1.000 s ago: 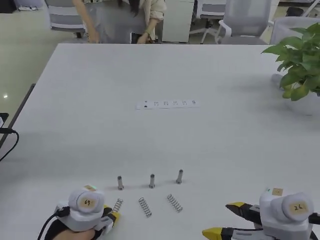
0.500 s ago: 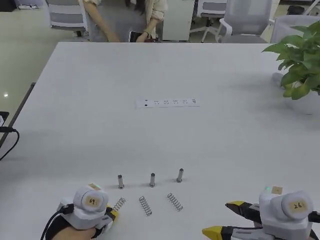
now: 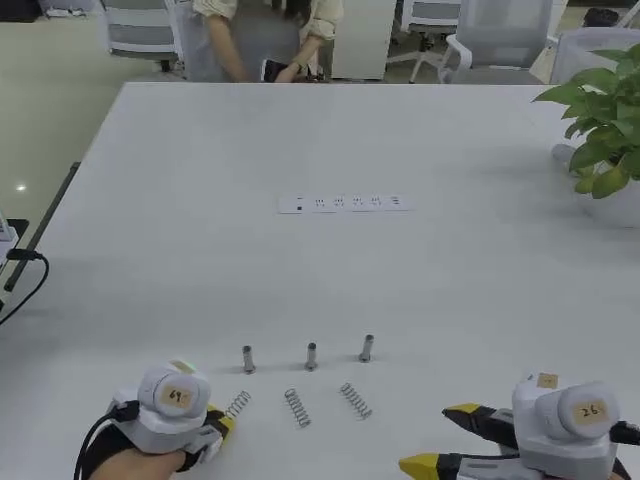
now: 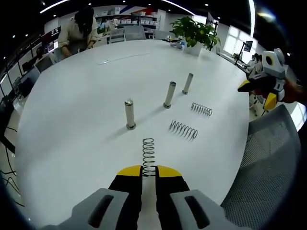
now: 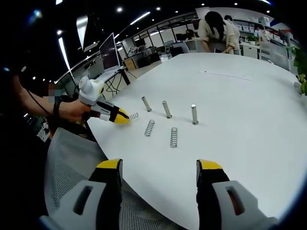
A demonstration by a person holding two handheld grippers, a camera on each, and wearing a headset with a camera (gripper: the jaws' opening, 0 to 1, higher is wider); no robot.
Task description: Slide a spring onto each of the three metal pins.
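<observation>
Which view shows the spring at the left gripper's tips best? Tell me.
The left gripper view: the spring lies close, coils distinct, its near end between the left gripper tips. The head view shows it small beside that gripper; the right gripper view shows it tiny and far.

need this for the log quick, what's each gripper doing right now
Left gripper: closed on the near end of a spring lying on the table.
Right gripper: open, holding nothing.
</observation>
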